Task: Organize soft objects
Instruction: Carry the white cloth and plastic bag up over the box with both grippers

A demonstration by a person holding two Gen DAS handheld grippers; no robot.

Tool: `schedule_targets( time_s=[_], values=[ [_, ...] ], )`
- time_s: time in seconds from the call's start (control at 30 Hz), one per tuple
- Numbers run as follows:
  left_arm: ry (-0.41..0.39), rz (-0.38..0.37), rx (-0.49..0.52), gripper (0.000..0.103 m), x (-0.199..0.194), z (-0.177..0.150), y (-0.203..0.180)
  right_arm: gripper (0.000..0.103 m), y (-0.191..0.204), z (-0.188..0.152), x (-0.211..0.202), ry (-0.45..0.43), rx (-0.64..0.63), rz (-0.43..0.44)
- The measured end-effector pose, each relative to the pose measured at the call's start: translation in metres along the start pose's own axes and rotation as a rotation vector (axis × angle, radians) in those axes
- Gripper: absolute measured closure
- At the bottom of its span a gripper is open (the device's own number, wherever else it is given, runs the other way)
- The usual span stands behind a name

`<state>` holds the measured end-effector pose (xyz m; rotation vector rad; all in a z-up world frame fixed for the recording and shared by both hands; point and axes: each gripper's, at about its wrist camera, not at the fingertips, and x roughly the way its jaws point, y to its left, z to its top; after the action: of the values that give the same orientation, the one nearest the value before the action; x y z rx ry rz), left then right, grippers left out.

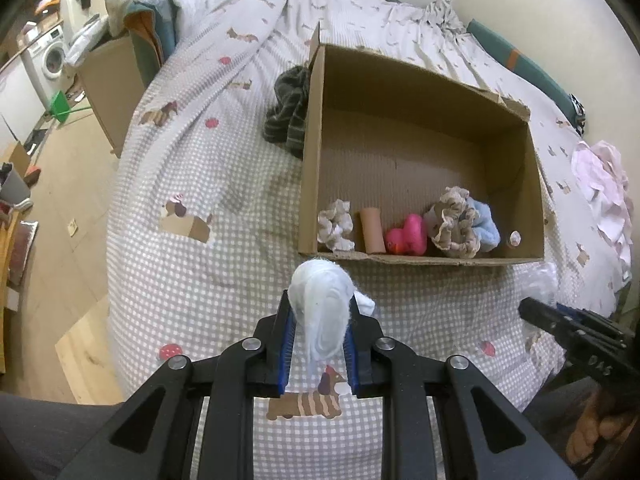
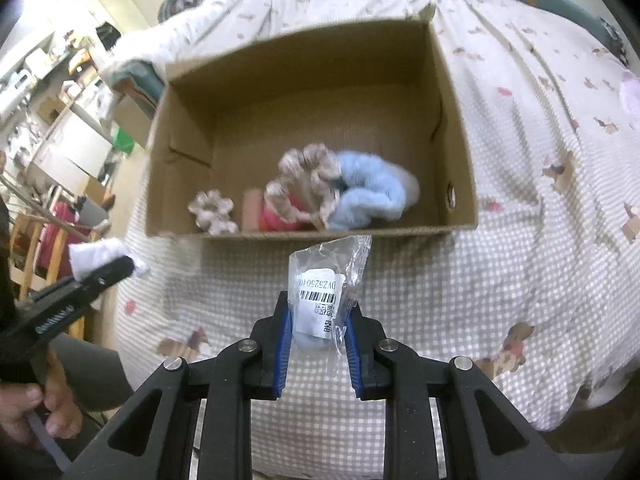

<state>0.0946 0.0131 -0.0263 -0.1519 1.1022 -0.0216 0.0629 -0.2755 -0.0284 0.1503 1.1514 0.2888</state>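
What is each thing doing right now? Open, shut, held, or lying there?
Left tongs: shut on white cloth.
Right tongs: shut on plastic bag.
Box: open, on the bed.
Blue scrunchie: lying in box.
Pink toy: lying in box.
Striped cloth: crumpled beside box.

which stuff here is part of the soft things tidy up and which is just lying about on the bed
Part of the job:
- open cardboard box
- white rolled cloth in the left gripper
- clear plastic packet with a barcode label in the right gripper
- blue fluffy item in the box

Lying about:
- dark striped cloth beside the box
- pale pink crumpled cloth
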Motion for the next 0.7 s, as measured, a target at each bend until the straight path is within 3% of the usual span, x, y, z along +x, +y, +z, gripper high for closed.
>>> schedule_targets(
  time_s=[0.27, 0.7],
  values=[
    [-0.083, 0.037, 0.031, 0.084, -0.019, 0.011, -0.005, 0.077, 0.012, 0.015, -0.03, -0.153, -0.022, 0.034],
    [-0.159, 0.005, 0.069, 0.084, -0.044, 0.053, -0.024, 0.077, 0.003, 0.052, -0.053, -0.234, 0.036, 0.106]
  ],
)
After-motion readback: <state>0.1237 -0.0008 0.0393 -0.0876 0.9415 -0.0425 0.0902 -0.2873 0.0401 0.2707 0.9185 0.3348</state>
